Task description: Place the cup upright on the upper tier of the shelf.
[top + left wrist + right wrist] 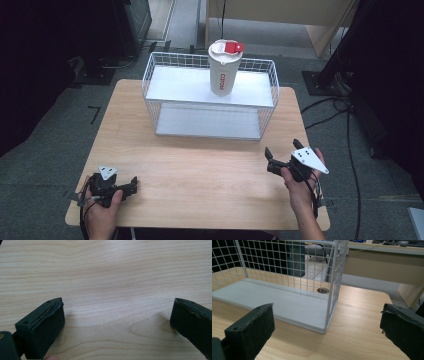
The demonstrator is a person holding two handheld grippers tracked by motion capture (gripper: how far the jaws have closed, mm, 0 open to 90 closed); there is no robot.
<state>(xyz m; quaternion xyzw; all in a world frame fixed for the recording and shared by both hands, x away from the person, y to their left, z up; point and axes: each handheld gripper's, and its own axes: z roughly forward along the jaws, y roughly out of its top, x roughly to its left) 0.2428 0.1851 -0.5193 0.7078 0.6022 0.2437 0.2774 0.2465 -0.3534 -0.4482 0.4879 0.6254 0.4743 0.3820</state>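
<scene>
A white tumbler (223,67) with red lettering and a red tab on its lid stands upright on the upper shelf of a white wire rack (175,82) at the back of the wooden table (200,170). My left gripper (134,184) lies low at the front left, open, jaws pointing right. In the left gripper view it (117,301) has bare wood (112,270) between its jaws. My right gripper (281,146) is held at the front right, open and empty, facing the rack. The right gripper view has it (327,306) aimed at the rack's near right corner post (331,290) and lower shelf (274,300).
The rack's lower shelf (207,122) holds nothing. A round hole (323,290) in the tabletop lies behind the rack. Cables (330,107) and a black stand base (320,80) are on the floor to the right. Wooden furniture (280,12) stands behind the table.
</scene>
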